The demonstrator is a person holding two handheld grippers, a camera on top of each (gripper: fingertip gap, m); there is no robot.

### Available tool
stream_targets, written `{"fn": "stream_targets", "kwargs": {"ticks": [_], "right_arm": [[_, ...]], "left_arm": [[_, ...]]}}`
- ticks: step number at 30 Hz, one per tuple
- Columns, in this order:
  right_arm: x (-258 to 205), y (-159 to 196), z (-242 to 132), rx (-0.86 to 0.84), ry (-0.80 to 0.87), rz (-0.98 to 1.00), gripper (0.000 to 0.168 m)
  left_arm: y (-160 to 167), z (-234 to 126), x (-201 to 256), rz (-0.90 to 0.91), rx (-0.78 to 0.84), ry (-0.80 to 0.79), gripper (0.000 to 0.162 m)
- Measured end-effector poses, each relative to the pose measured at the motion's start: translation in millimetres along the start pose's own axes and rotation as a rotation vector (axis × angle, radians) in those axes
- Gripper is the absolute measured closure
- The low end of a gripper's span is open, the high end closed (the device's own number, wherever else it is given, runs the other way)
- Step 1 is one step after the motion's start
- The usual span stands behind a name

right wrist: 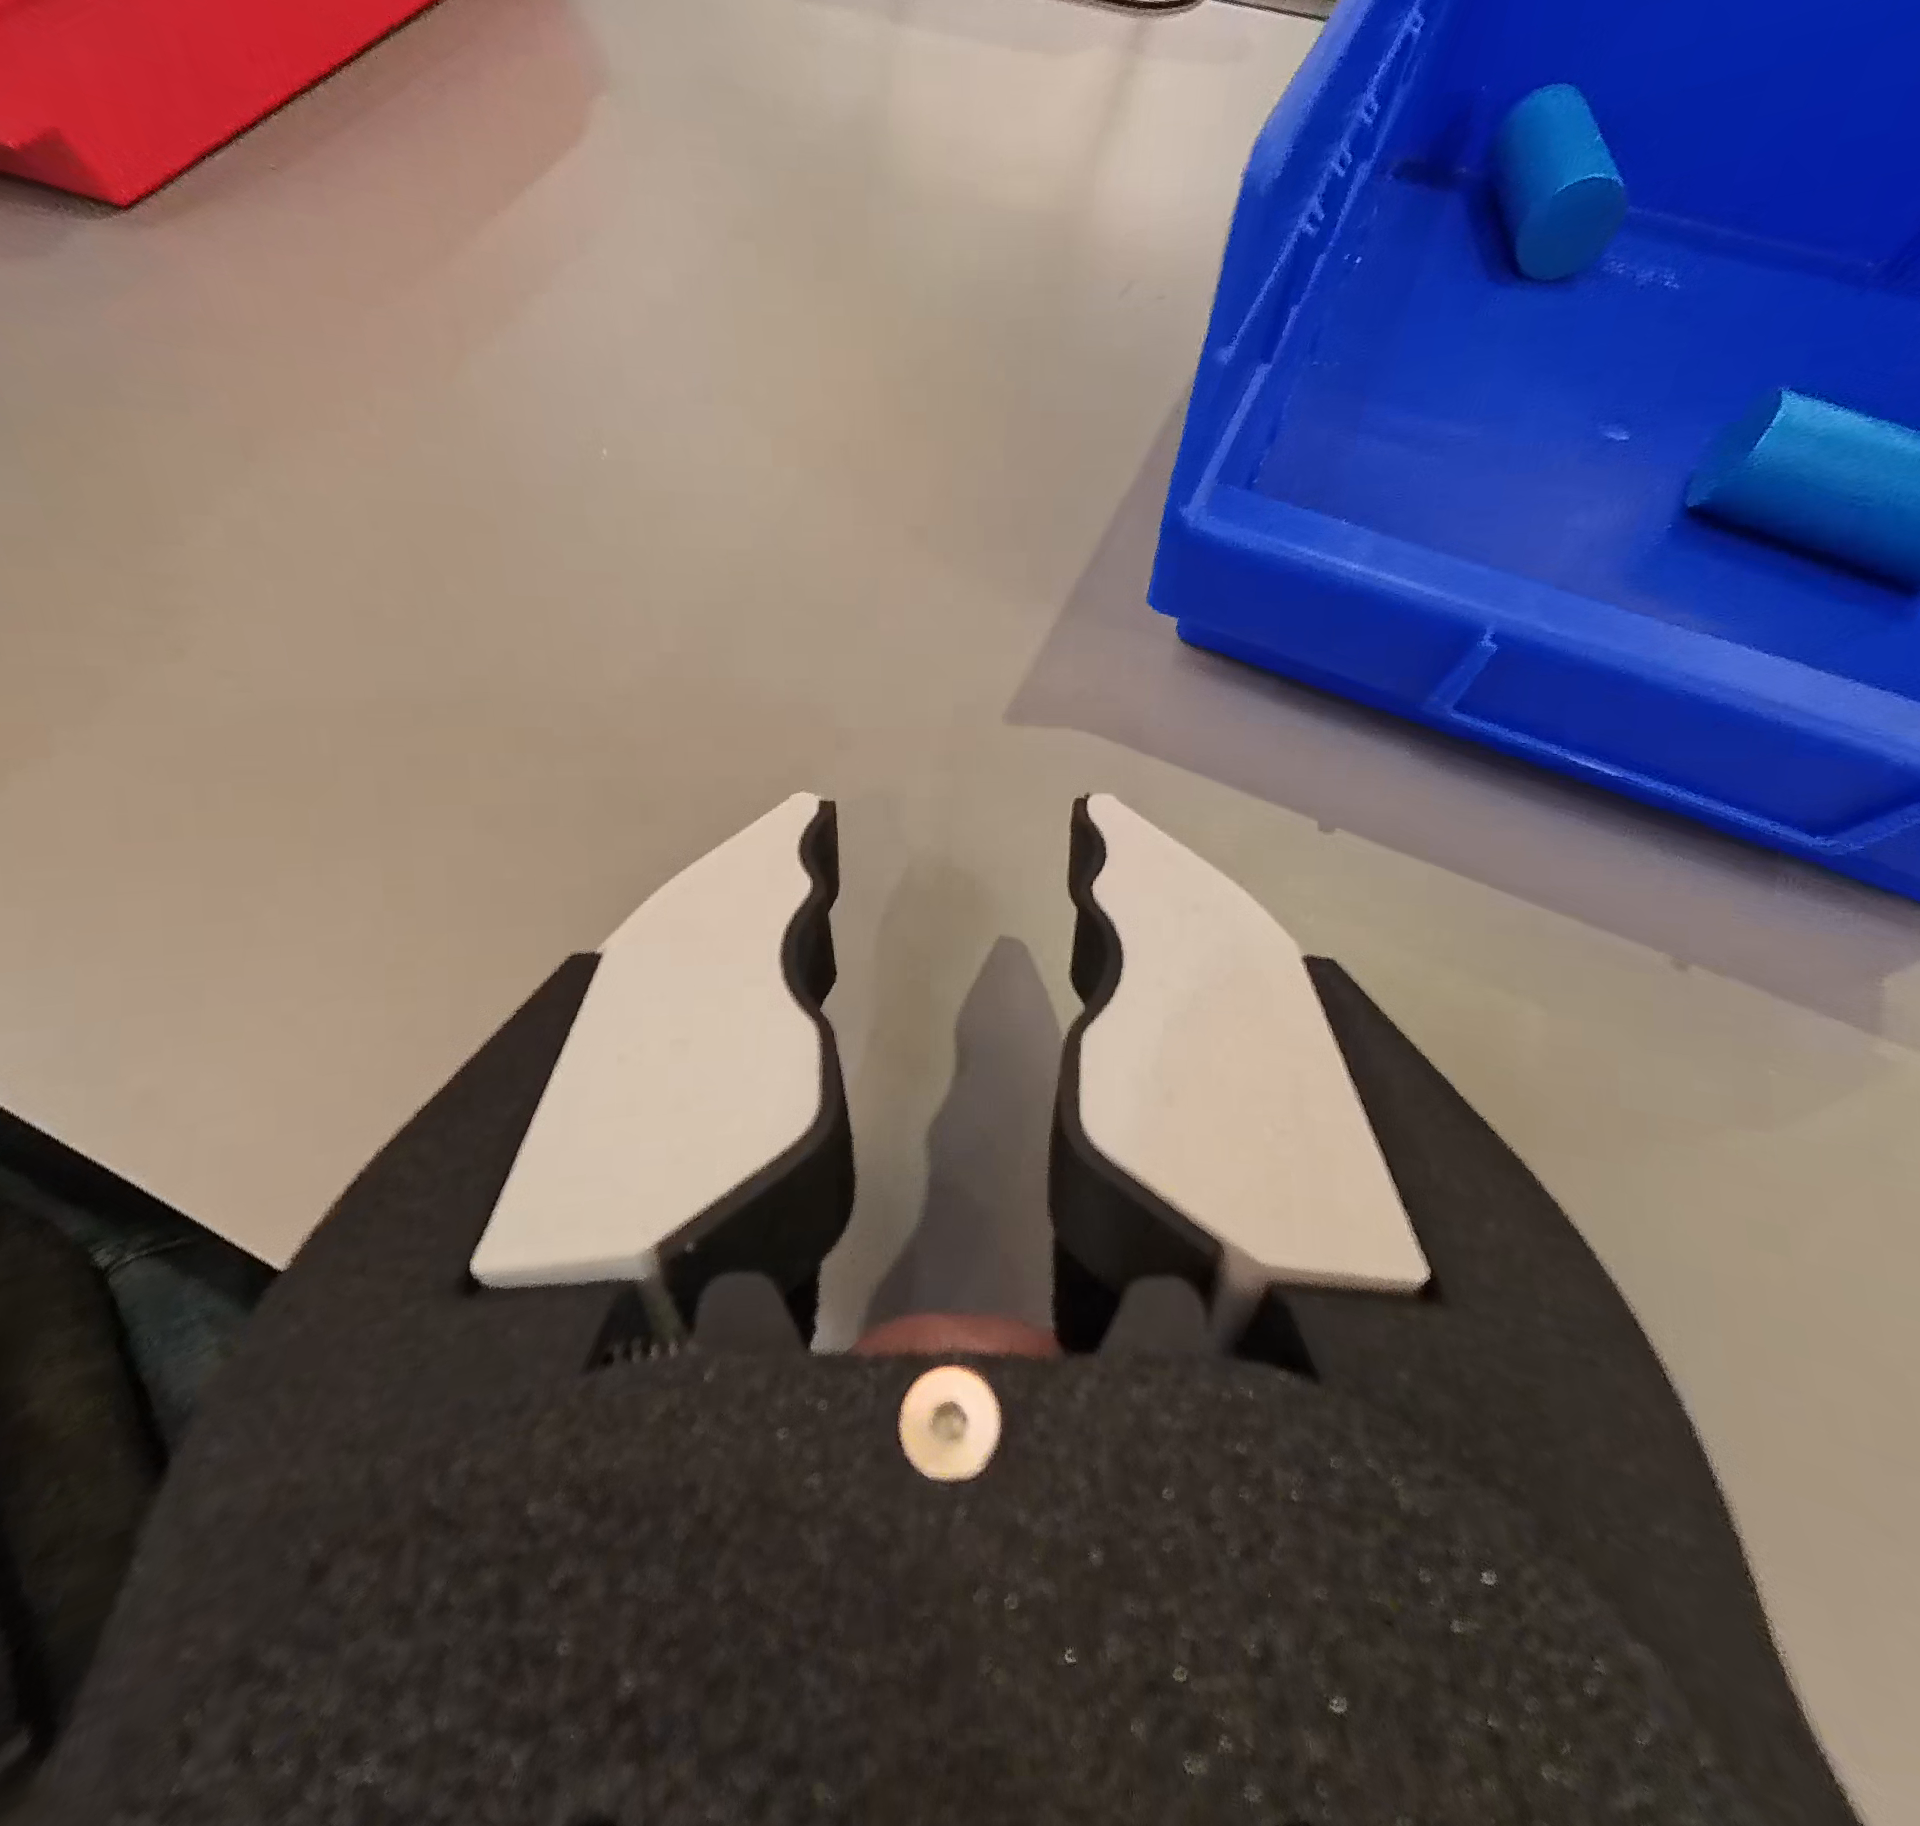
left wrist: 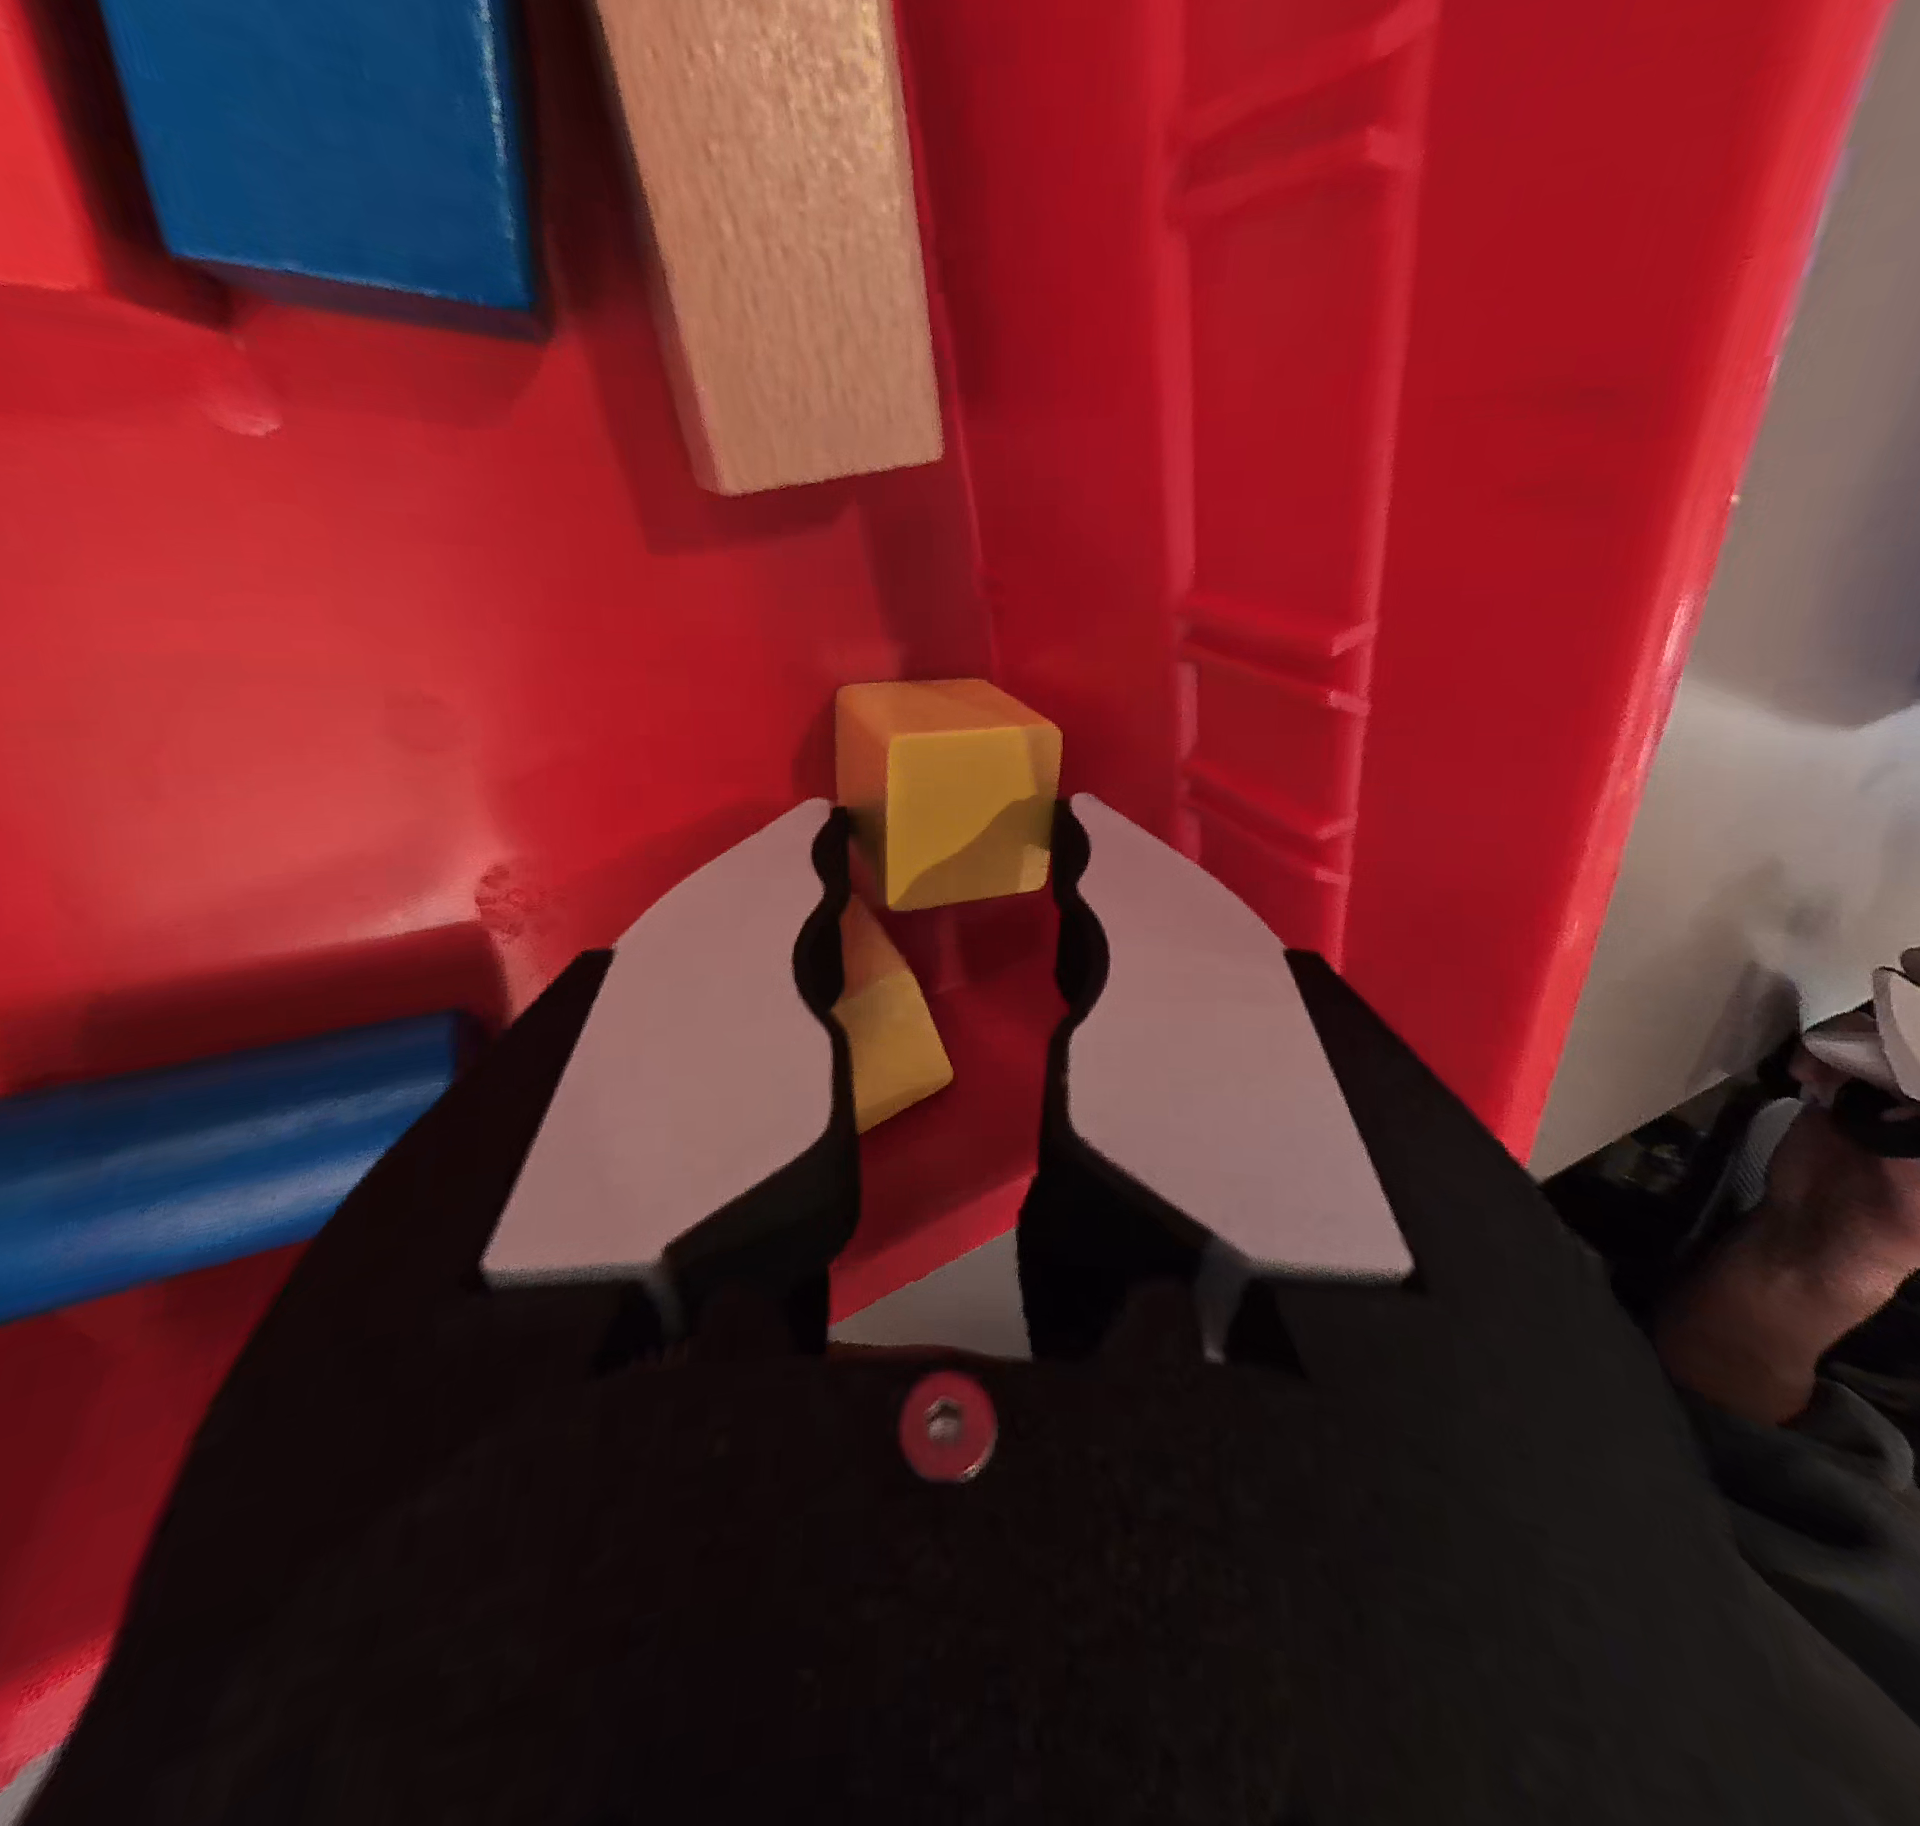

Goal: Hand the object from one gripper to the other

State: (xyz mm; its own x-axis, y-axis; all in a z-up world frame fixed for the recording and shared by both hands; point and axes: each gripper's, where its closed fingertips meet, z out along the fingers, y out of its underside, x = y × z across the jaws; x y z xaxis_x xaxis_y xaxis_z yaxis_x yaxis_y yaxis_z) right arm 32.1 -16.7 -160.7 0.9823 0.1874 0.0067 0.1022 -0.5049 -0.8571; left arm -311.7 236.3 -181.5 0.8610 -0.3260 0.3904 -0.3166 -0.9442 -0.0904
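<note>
Left gripper (left wrist: 951, 820) jaws pinch a yellow cube (left wrist: 961, 810) inside the red bin (left wrist: 312, 685), tight against its right wall; another yellow block (left wrist: 894, 1038) just beneath. Right gripper (right wrist: 951, 820) jaws spread, holding nothing, over bare grey desk (right wrist: 623, 426), blue bin (right wrist: 1455, 581) edge to its right.

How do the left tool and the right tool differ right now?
The left tool has a yellow cube between its fingertips, apparently gripped; the right tool is open and empty. The left tool is inside the red bin; the right tool hangs over bare grey table, beside the blue bin. Both have grey fingers with wavy black pads.
</note>
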Motion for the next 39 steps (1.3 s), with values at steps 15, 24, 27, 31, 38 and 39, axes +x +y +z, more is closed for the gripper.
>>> {"fn": "stream_targets", "kwargs": {"ticks": [15,24,27,31,38,39], "right_arm": [[-2.7,-18.7,-1.9,0.060,0.007,-0.061,0.126],[-79.6,-151.4,28.2,0.366,-0.384,-0.318,0.124],[-121.1,-185.3,45.2,0.430,-0.530,-0.402,0.122],[-155.1,-202.4,58.5,0.478,-0.605,-0.491,0.117],[-159.2,-195.3,49.2,0.570,-0.608,-0.612,0.135],[-157.9,-193.8,50.1,0.562,-0.615,-0.601,0.135]], "left_arm": [[-13.5,-45.3,17.1,-0.022,0.238,0.421,0.124],[13.4,-112.8,146.9,0.148,0.432,1.088,0.124],[37.3,-108.2,200.0,0.208,0.409,1.240,0.125],[62.7,-88.9,239.4,0.187,0.286,1.376,0.125],[79.6,-80.3,256.2,0.185,0.132,1.500,0.127],[79.1,-77.9,256.6,0.170,0.125,1.507,0.127]]}}
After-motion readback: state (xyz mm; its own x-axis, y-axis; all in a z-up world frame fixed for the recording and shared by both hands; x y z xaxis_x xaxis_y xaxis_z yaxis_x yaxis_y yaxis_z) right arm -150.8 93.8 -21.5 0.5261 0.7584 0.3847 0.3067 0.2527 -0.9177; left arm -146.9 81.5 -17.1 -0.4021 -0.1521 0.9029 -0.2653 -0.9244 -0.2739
